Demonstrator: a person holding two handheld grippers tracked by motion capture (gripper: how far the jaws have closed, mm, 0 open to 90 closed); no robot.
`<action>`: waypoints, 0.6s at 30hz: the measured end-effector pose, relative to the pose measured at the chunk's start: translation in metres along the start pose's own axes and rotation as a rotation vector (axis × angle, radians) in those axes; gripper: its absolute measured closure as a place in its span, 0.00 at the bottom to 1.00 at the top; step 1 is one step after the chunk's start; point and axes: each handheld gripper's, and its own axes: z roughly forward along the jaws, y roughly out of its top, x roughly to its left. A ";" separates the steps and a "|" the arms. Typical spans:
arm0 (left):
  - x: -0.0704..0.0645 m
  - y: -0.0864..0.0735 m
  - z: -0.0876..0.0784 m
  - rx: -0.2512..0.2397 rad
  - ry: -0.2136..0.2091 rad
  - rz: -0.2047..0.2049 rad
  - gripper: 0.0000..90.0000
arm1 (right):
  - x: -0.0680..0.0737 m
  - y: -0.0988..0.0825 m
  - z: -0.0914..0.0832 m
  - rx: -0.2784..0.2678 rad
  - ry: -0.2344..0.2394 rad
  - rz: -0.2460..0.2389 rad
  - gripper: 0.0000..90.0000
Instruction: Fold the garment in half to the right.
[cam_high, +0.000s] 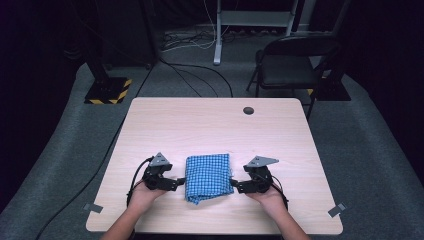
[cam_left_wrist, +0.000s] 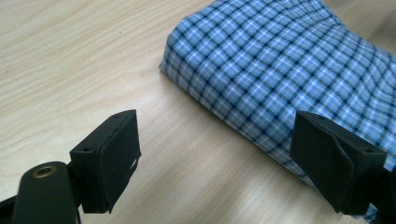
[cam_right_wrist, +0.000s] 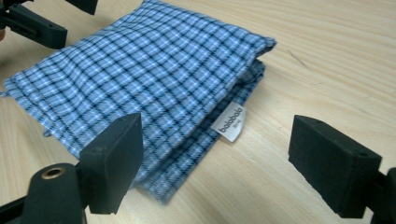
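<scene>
Folded checked cloth (cam_high: 208, 177) lies untouched between both wide-open jaws, its far edge cropped.

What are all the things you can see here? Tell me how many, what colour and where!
folded cloth: one, blue and white checked, near edge of the table, between the grippers
label: one, white, on the cloth's edge
table: one, light wood, centre
hole: one, dark, far side of the tabletop
chair: one, black, behind the table
tape pieces: two, grey, near corners
left gripper: one, black, open, left of the cloth
right gripper: one, black, open, right of the cloth
</scene>
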 end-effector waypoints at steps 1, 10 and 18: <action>0.001 -0.001 0.000 -0.001 0.003 -0.001 0.18 | -0.001 0.000 -0.001 -0.002 -0.003 0.001 0.19; 0.010 -0.008 -0.001 0.003 0.035 -0.023 0.18 | -0.012 -0.006 -0.004 -0.008 -0.041 0.032 0.19; 0.013 -0.012 0.001 0.017 0.060 -0.016 0.18 | -0.017 -0.011 -0.002 0.000 -0.061 0.045 0.19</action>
